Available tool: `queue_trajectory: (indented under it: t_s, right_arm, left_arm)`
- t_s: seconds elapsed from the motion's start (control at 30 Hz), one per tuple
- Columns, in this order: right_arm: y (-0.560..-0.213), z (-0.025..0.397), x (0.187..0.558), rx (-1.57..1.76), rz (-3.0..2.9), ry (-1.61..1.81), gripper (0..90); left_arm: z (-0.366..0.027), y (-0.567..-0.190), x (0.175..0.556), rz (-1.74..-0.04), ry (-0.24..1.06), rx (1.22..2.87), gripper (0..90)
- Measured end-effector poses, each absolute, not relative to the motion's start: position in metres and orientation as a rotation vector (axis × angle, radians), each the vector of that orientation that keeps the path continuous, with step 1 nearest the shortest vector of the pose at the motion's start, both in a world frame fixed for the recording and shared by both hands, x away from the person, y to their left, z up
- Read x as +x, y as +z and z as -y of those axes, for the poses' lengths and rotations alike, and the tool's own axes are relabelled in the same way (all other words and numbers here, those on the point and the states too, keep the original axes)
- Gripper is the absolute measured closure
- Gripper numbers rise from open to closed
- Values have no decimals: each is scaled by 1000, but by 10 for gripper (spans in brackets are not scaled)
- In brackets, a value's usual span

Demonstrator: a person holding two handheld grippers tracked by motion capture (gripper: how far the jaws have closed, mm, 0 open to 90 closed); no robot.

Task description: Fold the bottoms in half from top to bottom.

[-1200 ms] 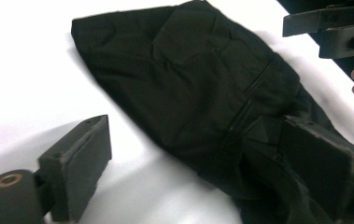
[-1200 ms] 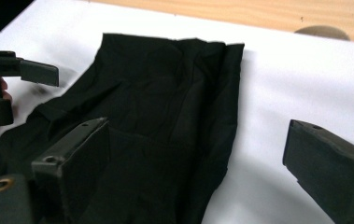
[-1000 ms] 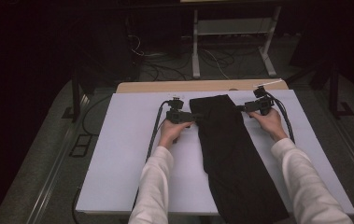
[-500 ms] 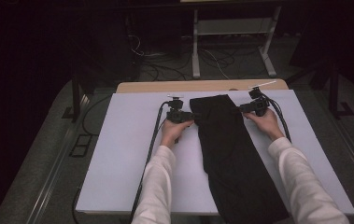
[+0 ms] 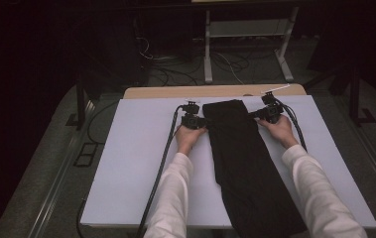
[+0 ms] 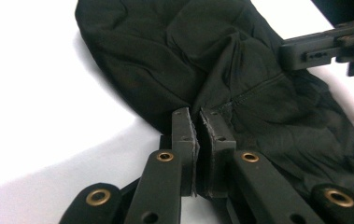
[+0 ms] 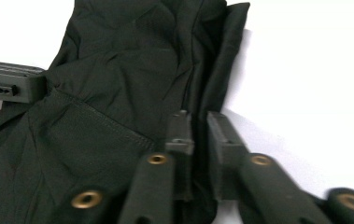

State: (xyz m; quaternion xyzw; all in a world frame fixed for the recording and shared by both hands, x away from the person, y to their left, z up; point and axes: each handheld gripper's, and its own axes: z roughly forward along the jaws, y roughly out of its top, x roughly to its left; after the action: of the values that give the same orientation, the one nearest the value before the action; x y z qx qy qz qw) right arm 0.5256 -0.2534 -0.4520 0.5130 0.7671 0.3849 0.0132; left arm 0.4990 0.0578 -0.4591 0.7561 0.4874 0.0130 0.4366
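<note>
The garment [image 5: 245, 163] is plain black, no print, with black stitching along a seam. It lies on a white table top [image 5: 136, 163] edged at the far side by a tan wooden strip [image 5: 175, 92]. Both grippers [image 5: 194, 120] [image 5: 267, 113] are black with brass-coloured rivets. The sleeves [image 5: 173, 198] are white. The floor [image 5: 56, 163] is grey.

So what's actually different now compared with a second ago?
Very little. The right tool has slid slightly toward the far edge of the black garment, along its right side. The left tool stayed at the garment's left edge, jaws nearly closed on the fabric. The garment still lies flat down the white table, and nothing was let go.
</note>
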Motion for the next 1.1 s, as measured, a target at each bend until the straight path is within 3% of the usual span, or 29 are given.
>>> queue_trajectory:
  t_s: [1.1]
  right_arm:
    - [-409, 263, 497, 1578, -2338, 1446, 864]
  left_arm:
    - [-51, -417, 476, -1146, 106, 1891, 854]
